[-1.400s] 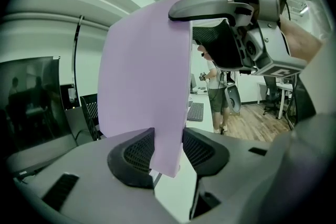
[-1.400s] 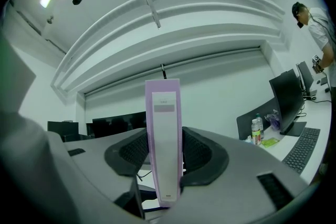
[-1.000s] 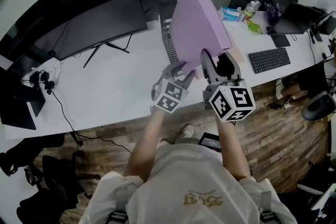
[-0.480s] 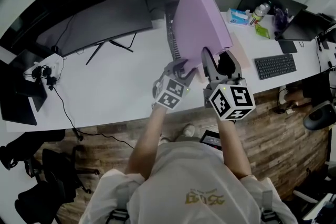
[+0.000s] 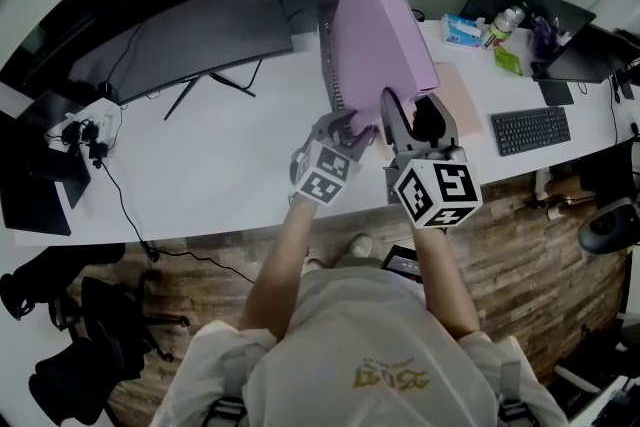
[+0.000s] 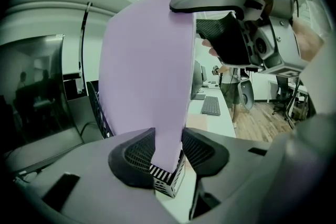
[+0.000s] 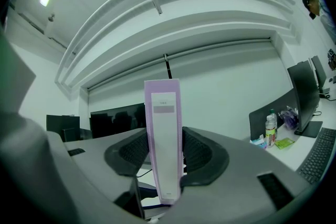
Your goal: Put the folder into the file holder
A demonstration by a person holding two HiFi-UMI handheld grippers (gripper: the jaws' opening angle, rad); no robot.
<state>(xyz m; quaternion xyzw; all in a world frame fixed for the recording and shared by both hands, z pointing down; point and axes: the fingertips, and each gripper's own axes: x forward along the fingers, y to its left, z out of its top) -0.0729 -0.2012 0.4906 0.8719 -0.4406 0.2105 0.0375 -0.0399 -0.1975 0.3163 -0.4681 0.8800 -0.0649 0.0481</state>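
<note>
A thick purple folder [image 5: 375, 30] stands upright in the air above the white desk [image 5: 220, 165], held from both sides. My left gripper [image 5: 347, 127] is shut on its lower near corner; in the left gripper view the pads press the purple cover [image 6: 149, 86]. My right gripper [image 5: 402, 113] is shut on the spine, whose white label [image 7: 164, 139] faces its camera. The dark mesh file holder [image 5: 326, 65] stands on the desk just behind and left of the folder, mostly hidden by it; its mesh wall [image 6: 98, 110] shows past the cover.
A wide dark monitor [image 5: 200, 35] stands at the back left. A tan pad [image 5: 455, 87], keyboard [image 5: 530, 128], tissue pack [image 5: 462, 28], bottle [image 5: 503, 22] and laptop [image 5: 572, 55] lie to the right. Cables and plugs [image 5: 85, 140] sit far left. An office chair [image 5: 610, 215] stands beside the desk.
Both grippers have carried the folder a little farther over the desk toward the holder and slightly lower. Both grips look the same.
</note>
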